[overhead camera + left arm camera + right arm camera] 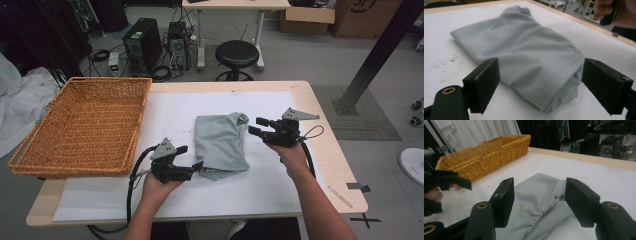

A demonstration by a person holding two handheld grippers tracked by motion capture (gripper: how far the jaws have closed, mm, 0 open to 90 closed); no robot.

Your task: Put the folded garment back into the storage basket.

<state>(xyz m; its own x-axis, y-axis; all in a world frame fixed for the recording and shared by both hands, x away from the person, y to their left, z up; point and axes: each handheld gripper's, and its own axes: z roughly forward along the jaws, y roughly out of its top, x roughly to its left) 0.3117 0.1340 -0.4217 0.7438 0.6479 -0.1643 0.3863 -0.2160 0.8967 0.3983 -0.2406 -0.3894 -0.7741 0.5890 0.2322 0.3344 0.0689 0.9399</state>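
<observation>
At far left of the table point(300, 95), a woven wicker basket point(85, 125), one end overhanging the table's left edge, well apart from the cloth. Next along, near the front edge, the left gripper point(191, 157) in the left hand point(160, 187), low over the white sheet point(165, 112), jaws spread wide and pointing right at the near left corner of the cloth; nothing pinched, pads clear of the fabric on both sides in the left gripper view, the folded corner lying just ahead of and between them. At centre, the folded grey cloth point(220, 142), flat on the white sheet, a bunched knot at its far right corner. Right of it, the right gripper point(256, 126) in the right hand point(291, 152), held above the cloth's right edge, jaws parted and empty, aimed left across the fabric toward the basket; no contact with the cloth visible in the right gripper view.
</observation>
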